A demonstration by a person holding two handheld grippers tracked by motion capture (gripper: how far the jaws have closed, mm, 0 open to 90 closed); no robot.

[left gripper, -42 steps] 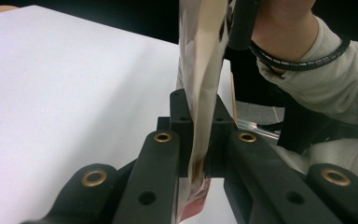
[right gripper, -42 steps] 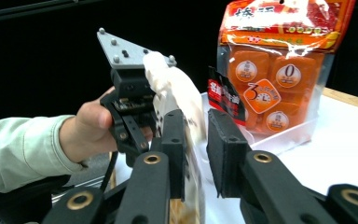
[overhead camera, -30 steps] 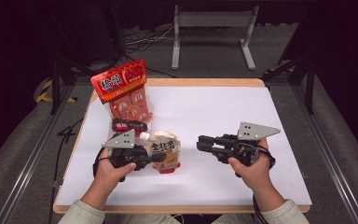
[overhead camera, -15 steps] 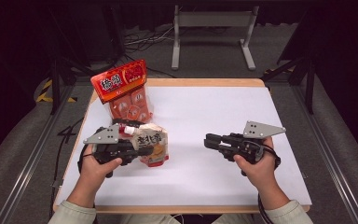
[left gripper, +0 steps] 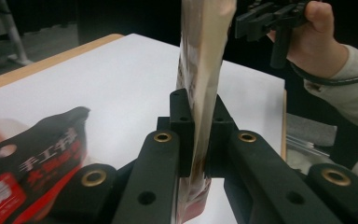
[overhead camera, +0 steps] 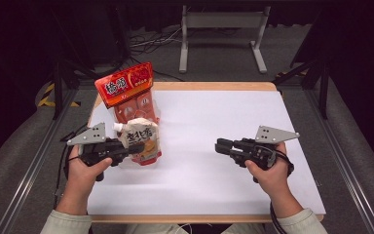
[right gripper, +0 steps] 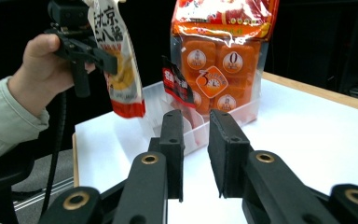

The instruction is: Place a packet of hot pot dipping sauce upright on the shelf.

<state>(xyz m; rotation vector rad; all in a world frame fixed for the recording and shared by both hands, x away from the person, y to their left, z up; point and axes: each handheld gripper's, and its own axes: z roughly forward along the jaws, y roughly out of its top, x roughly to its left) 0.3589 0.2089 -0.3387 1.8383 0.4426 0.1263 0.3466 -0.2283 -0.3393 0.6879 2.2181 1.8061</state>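
Dark room, white counter (overhead camera: 214, 146) with wood edging. High view: left gripper (overhead camera: 126, 148) holds the sauce pouch (overhead camera: 142, 141) lifted, beside the clear bin (overhead camera: 126, 114) — placing remains, I judge. Left gripper view: fingers clamp the pouch edge. Right gripper view: right gripper (right gripper: 196, 154) fingers narrowly parted, empty.

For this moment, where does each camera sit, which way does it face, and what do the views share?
High view: above the person's side, facing forward and down on the table; both forearms, left claw, right claw.
Left gripper view: rides the left claw, shut on the sauce pouch; right claw beyond.
Right gripper view: along the right claw, jaws apart, toward the red snack bag.
Shared: the sauce pouch.
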